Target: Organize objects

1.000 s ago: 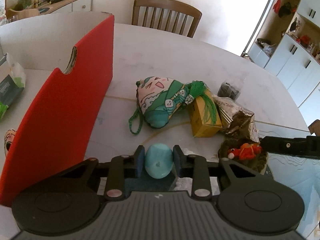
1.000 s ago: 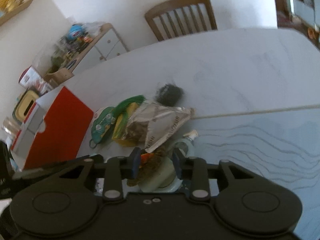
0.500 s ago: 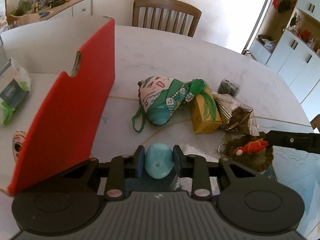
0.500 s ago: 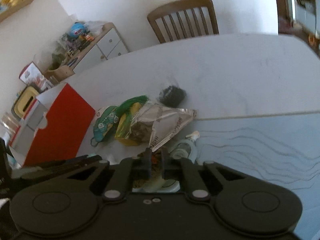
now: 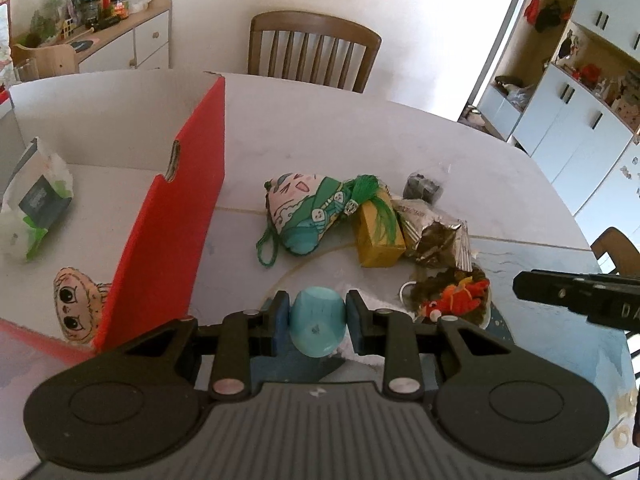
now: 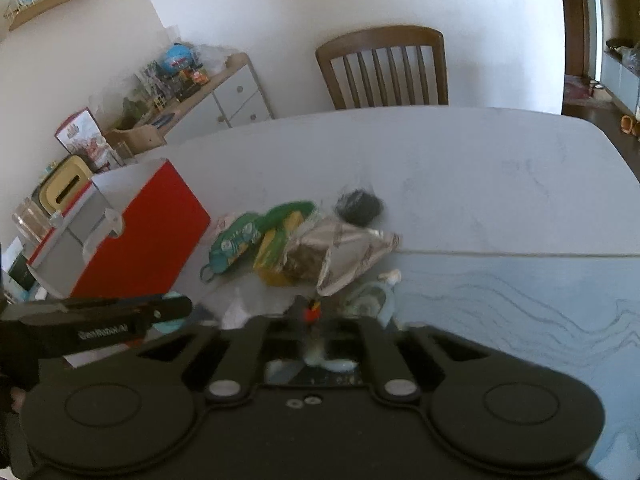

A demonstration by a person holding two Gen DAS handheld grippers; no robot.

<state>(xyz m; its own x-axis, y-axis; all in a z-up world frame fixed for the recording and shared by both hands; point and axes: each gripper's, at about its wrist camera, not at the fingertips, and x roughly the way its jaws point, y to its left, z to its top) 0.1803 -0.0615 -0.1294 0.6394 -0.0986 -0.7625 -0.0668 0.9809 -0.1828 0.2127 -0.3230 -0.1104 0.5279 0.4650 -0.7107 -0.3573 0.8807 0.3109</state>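
My left gripper is shut on a light blue egg-shaped toy, held above the table beside the red box. My right gripper is shut on a small red and orange toy; in the left wrist view that toy sits on a dark green mossy clump, with the right gripper's body to its right. A green printed pouch, a yellow box with a green tassel and a foil bag lie in a row on the table.
The open box holds a white and green packet and a cartoon face toy. A black bundle lies behind the foil bag. A wooden chair stands at the far edge. A cabinet is at the left.
My right gripper closed from open onto the red and orange toy and lifted it slightly. My left gripper rose and drew back with the blue toy, showing more of the box's inside.
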